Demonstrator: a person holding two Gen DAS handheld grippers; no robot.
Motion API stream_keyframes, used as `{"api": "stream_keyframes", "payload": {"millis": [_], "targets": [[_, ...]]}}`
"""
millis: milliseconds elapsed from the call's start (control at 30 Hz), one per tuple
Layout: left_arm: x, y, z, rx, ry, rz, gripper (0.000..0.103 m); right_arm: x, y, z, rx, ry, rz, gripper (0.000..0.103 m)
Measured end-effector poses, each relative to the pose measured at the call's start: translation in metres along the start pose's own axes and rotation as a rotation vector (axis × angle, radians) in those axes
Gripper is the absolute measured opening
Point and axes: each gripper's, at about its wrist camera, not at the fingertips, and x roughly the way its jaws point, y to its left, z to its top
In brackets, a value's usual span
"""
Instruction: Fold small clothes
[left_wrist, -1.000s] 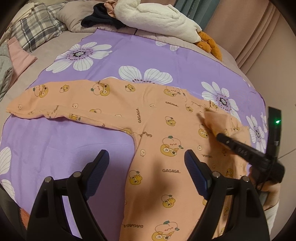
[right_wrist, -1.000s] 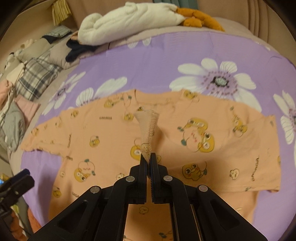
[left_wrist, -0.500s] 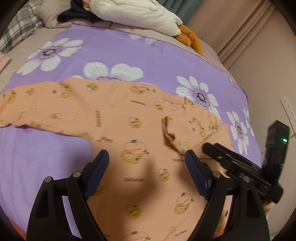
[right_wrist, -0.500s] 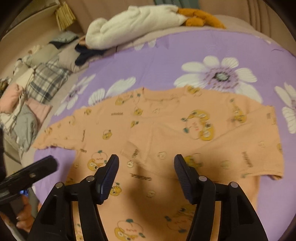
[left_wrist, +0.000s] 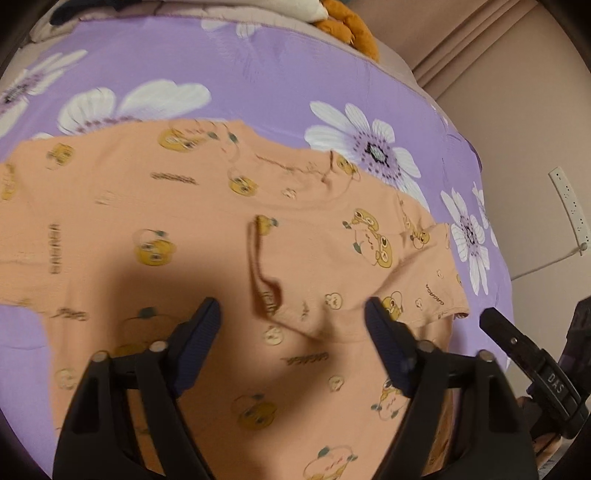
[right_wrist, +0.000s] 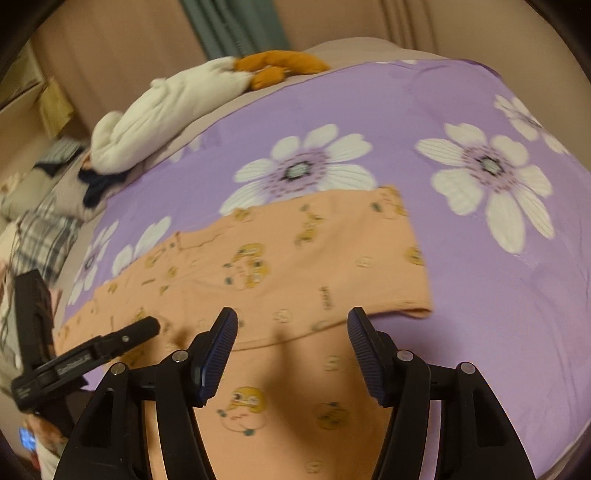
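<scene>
Left gripper (left_wrist: 291, 321) narrowing but unclenched and right gripper (right_wrist: 291, 328) released, both empty at bottom of frame over the orange garment (left_wrist: 155, 221), lying mid-frame, sleeve folded in, on the purple flowered sheet (right_wrist: 480, 295), white plush (right_wrist: 166, 110) upper left.

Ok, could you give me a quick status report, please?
Left gripper open, jaws just closing some, empty. Right gripper open, empty. Orange shirt flat on purple sheet, one sleeve folded in. Nothing obstructing.

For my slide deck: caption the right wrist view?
Open right gripper above orange printed top, one sleeve folded in, on purple flowered sheet.
</scene>
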Motion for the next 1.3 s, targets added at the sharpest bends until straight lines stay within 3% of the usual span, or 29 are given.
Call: {"api": "stream_keyframes", "payload": {"millis": [33, 200, 333, 467, 767, 933, 1300], "targets": [[0.005, 0.000, 0.000, -0.006, 0.011, -0.007, 0.056, -0.001, -0.004, 0.000, 0.011, -0.003, -0.006, 0.062], [0.021, -0.008, -0.002, 0.025, 0.007, 0.027, 0.018, -0.005, -0.021, -0.003, 0.055, -0.013, -0.009, 0.062], [0.023, -0.010, 0.002, 0.012, -0.005, 0.088, 0.009, -0.005, -0.028, -0.007, 0.066, -0.015, -0.021, 0.062], [0.007, -0.026, 0.007, 0.046, -0.067, 0.121, 0.006, -0.004, -0.032, -0.010, 0.072, -0.006, -0.017, 0.062], [-0.054, -0.062, 0.033, 0.118, -0.209, 0.055, 0.005, -0.005, -0.041, -0.011, 0.093, 0.000, -0.026, 0.062], [-0.080, -0.066, 0.043, 0.149, -0.264, 0.082, 0.005, -0.003, -0.042, -0.012, 0.103, 0.005, -0.023, 0.062], [-0.106, -0.055, 0.052, 0.156, -0.285, 0.147, 0.005, 0.005, -0.037, -0.011, 0.095, 0.038, -0.030, 0.062]]}}
